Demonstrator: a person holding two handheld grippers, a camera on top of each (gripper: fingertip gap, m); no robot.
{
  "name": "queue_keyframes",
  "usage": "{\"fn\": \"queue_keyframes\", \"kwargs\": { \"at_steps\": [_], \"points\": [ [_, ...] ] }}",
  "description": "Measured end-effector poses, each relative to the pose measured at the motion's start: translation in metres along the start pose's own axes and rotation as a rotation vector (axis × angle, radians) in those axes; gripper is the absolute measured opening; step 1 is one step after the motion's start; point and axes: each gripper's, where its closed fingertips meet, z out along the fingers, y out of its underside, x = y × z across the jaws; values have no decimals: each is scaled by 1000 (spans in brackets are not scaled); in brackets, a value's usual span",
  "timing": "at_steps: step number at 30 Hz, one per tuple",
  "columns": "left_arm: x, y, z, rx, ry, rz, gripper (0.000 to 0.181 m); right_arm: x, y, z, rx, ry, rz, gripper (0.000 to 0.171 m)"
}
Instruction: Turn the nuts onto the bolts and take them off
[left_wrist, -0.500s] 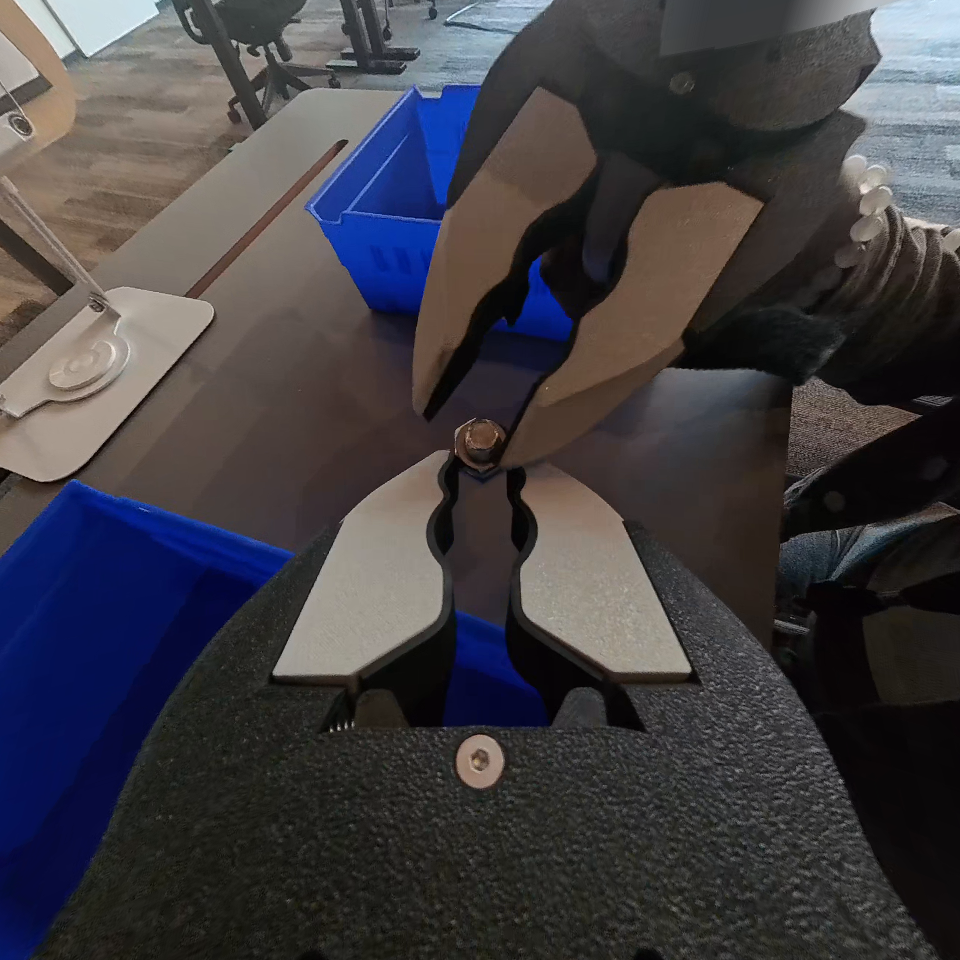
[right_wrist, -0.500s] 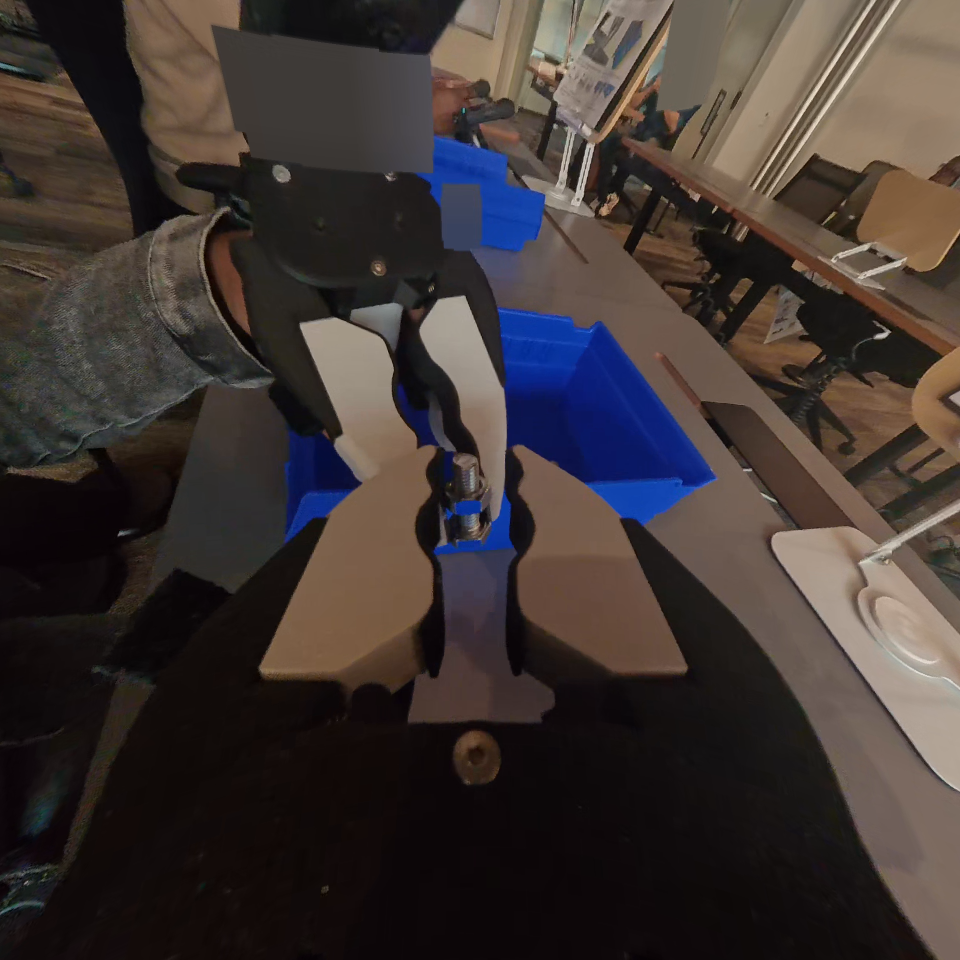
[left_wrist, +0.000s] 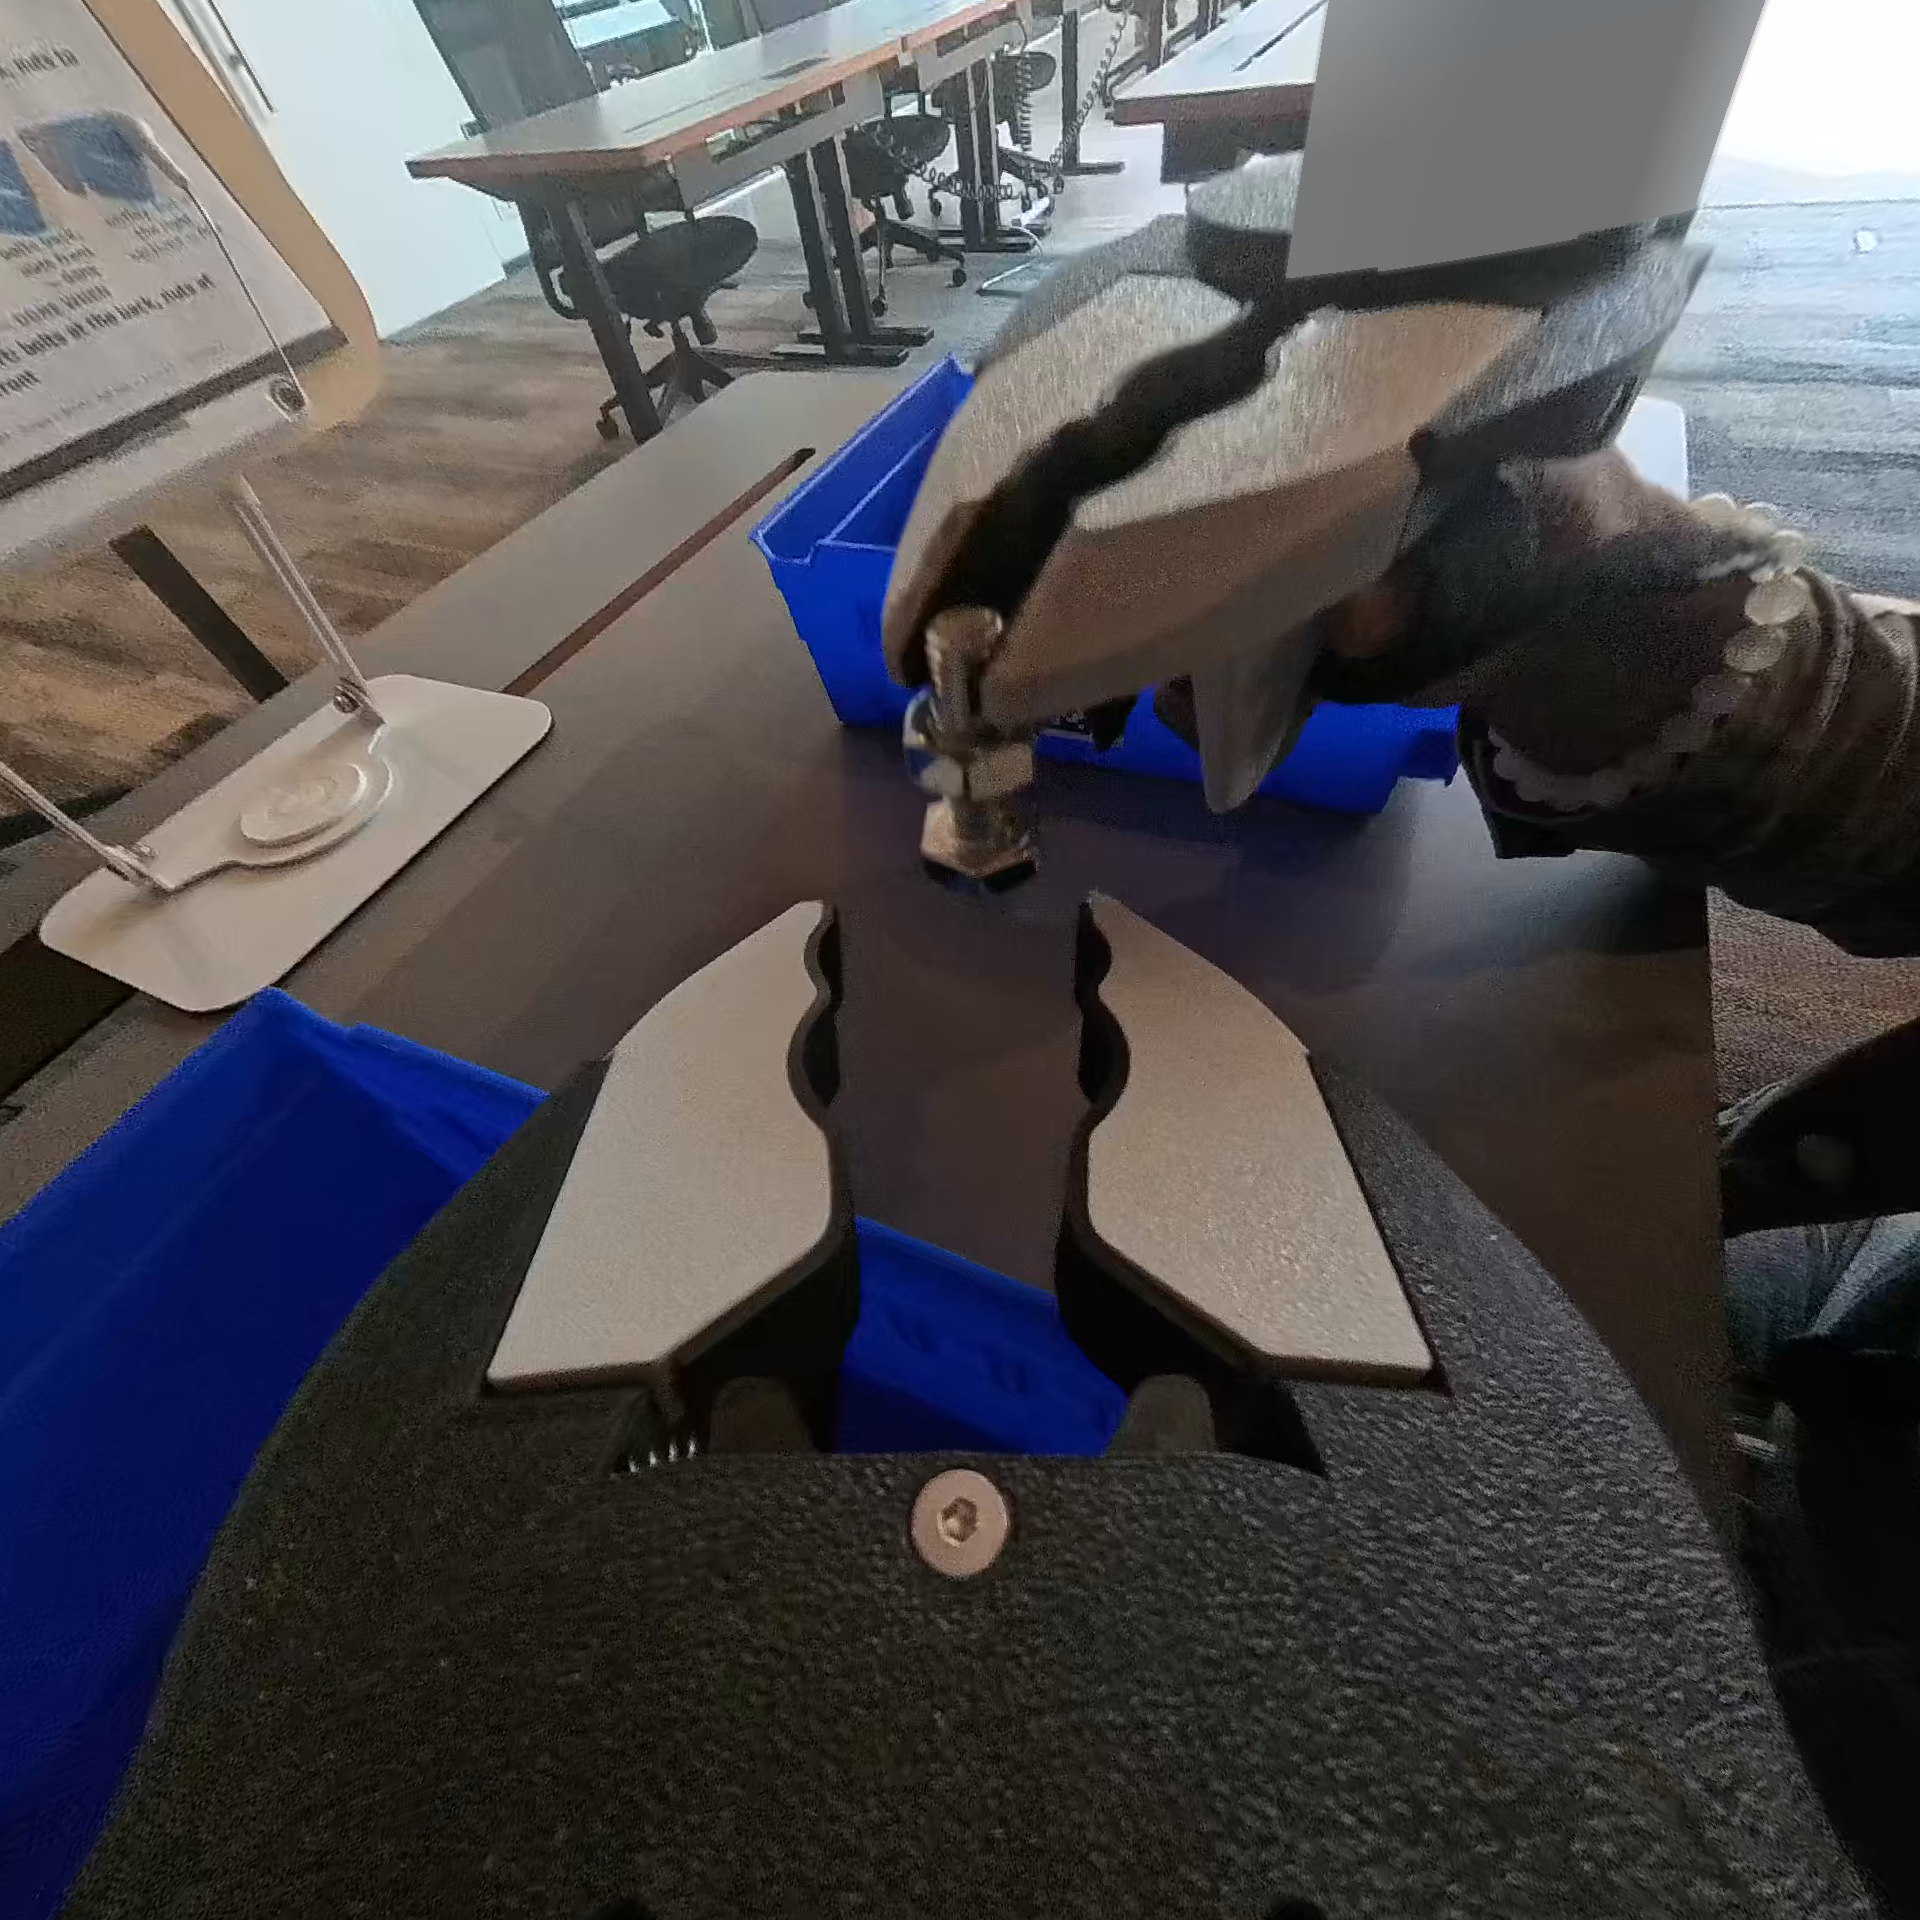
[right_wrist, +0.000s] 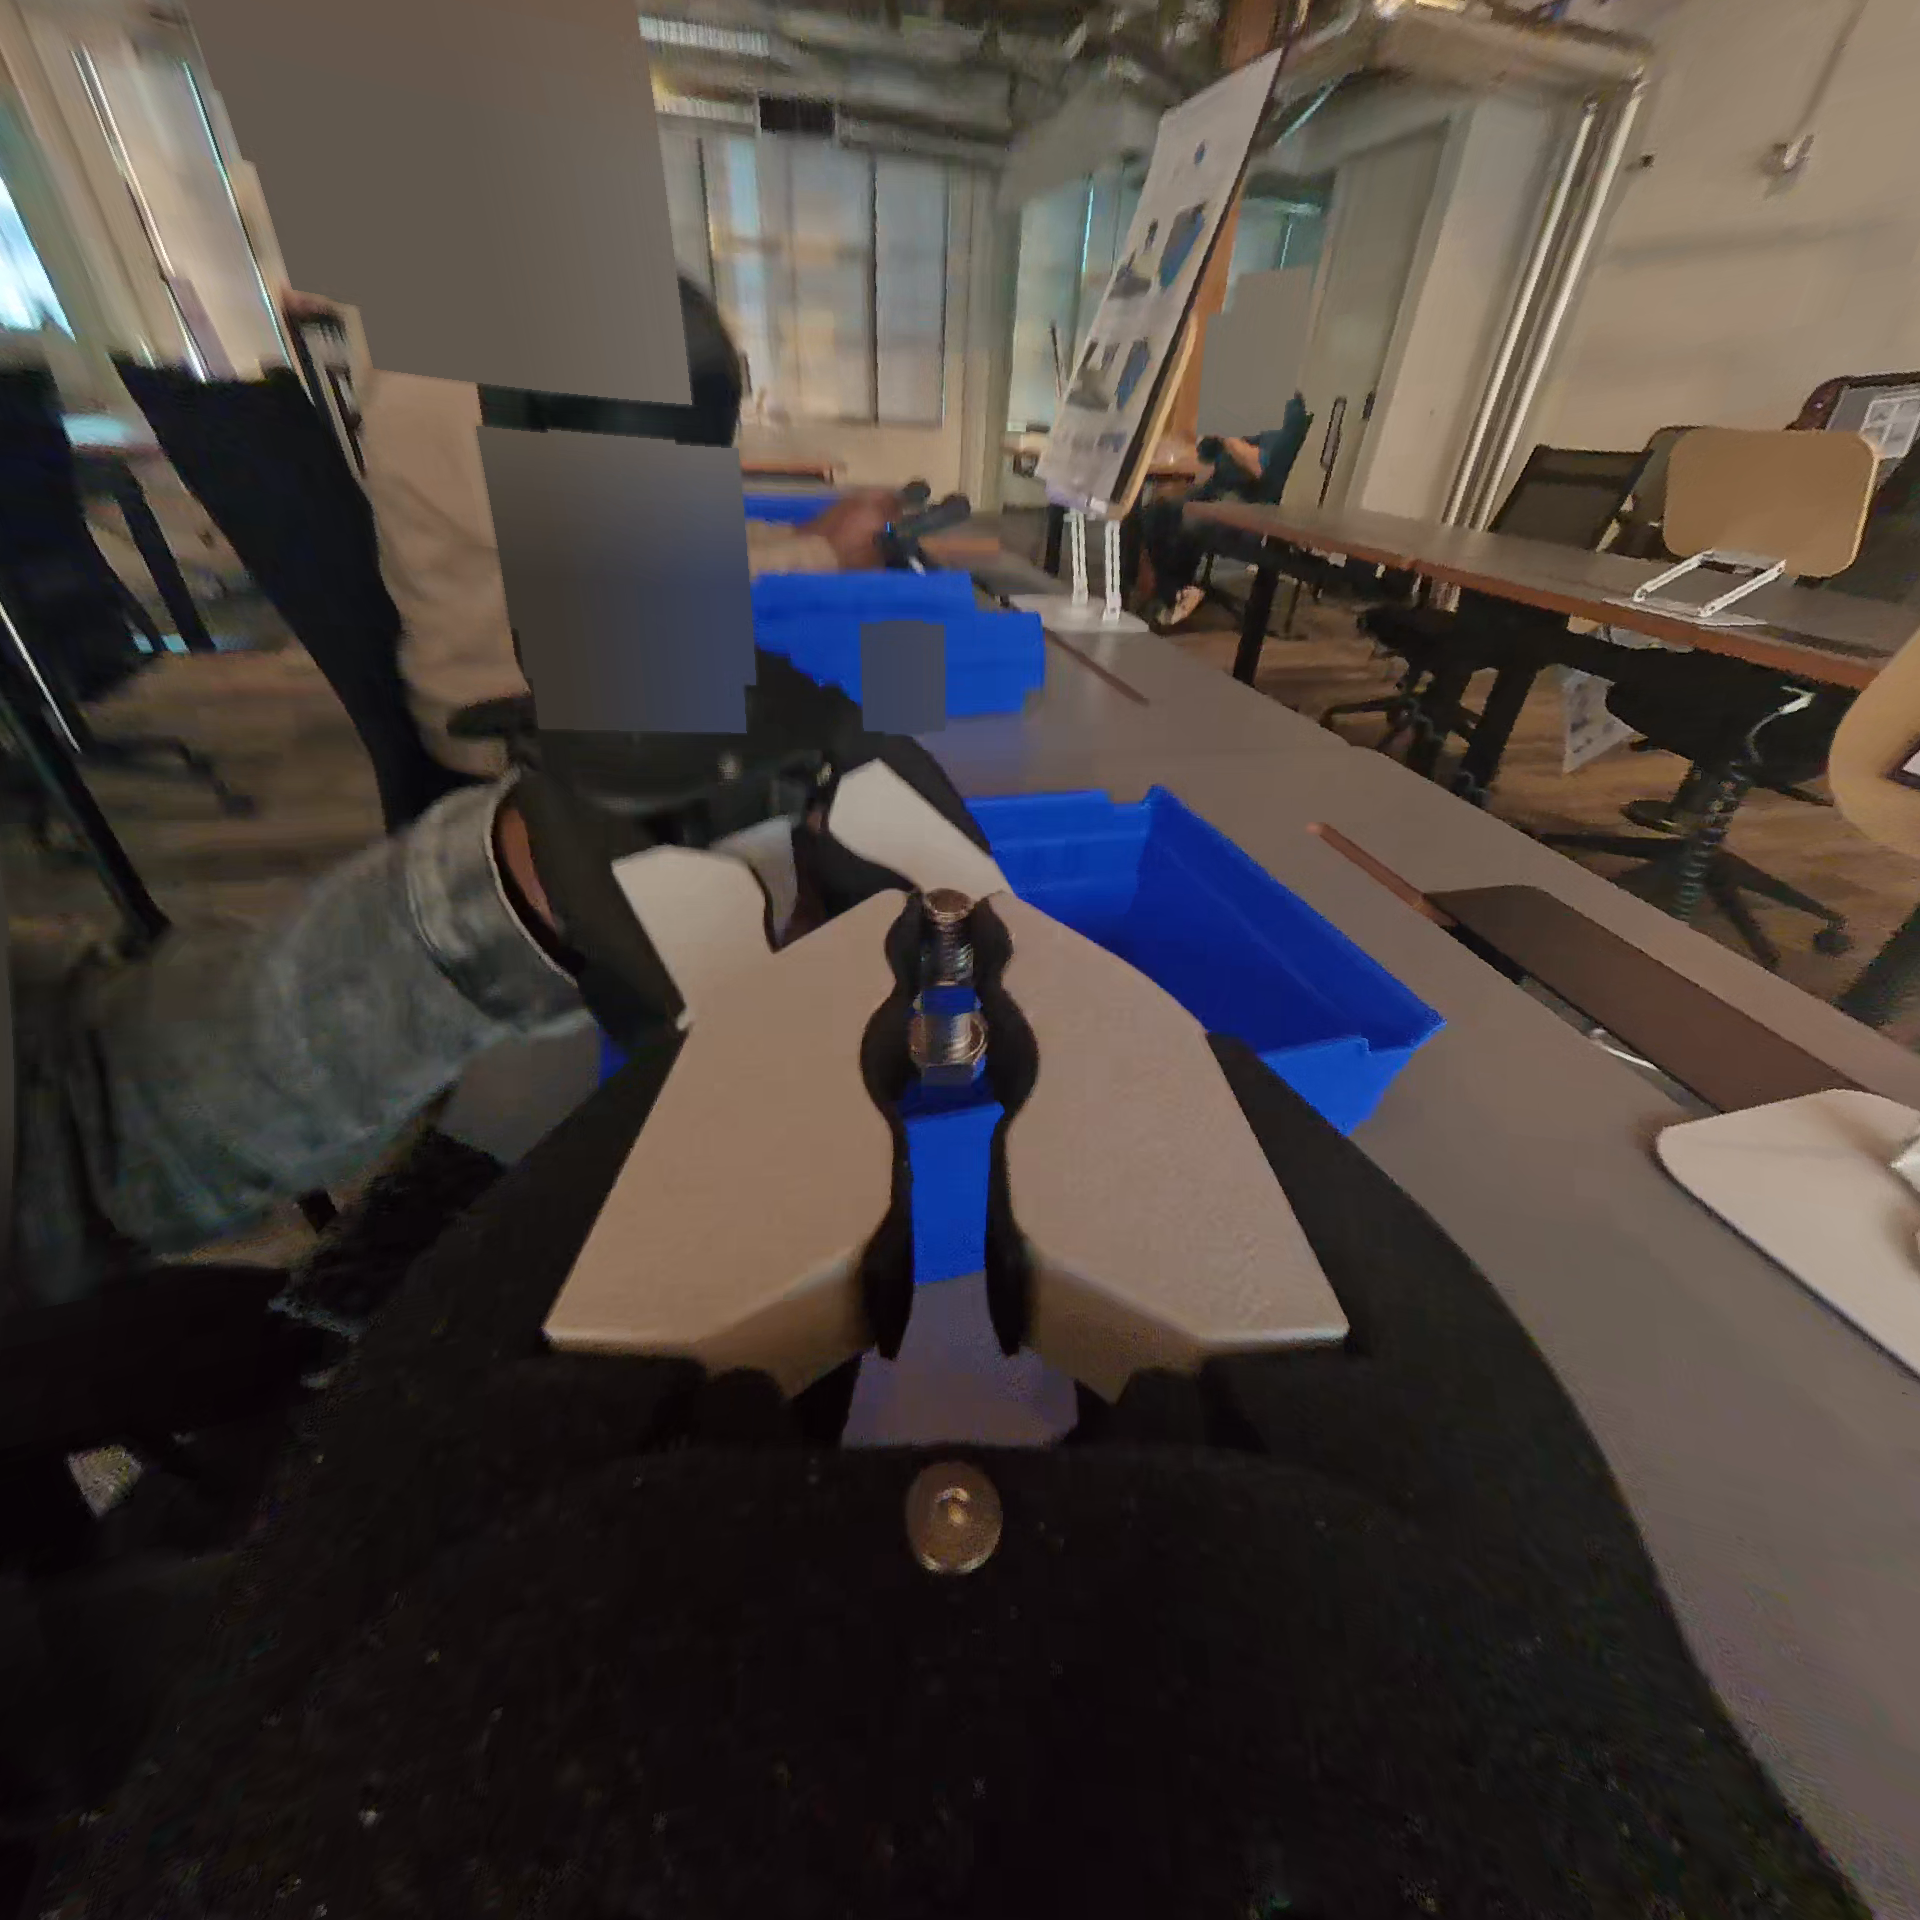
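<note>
1. Left wrist view: the left gripper stands spread with nothing between its fingers. At its 12 o'clock the right gripper pinches the bolt upright above the dark table, a nut on the thread; a blue bin lies behind.
2. Right wrist view: the right gripper is pressed onto the bolt, the nut at 6 o'clock of the bolt's tip. A blue bin sits at 2 o'clock.

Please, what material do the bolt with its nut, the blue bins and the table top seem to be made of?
The bolt and its nut, held in the right gripper, look like bright plated steel: silvery, shiny, with cut thread. The blue bin looks like moulded plastic: even saturated colour, thin ribbed walls, soft gloss. The table top seems a dark smooth laminate, perhaps over wood; its core is not visible.
</note>
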Motion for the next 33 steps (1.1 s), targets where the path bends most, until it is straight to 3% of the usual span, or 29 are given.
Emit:
{"fn": "queue_keyframes", "kwargs": {
  "at_steps": [6,12,17,19,22,25,29,31,33],
  "points": [
    [-9,0,1,76,-45,-72,44,1,0,-1,35,-38,77,8],
    [-96,7,-97,154,-658,-130,24,9,-15,-25,70,42,46,8],
    [-100,60,-78,-119,-555,-348,36,15,-18,-42,-27,118,47,8],
    [-105,69,-71,-156,-566,-395,44,3,-16,-18,-42,46,74,8],
    [-125,79,-97,-200,-785,-385,42,-12,8,45,-163,-30,88,8],
    [-125,64,-142,-211,-966,-312,32,-6,49,101,-358,-25,81,9],
    [-113,45,-190,-171,-1103,-203,11,-13,84,133,-591,-63,49,10],
    [-102,50,-183,-141,-1020,-226,7,-14,90,140,-647,-61,8,24],
    [-93,52,-177,-97,-968,-261,3,-16,84,144,-628,-57,21,56]
  ]
}}
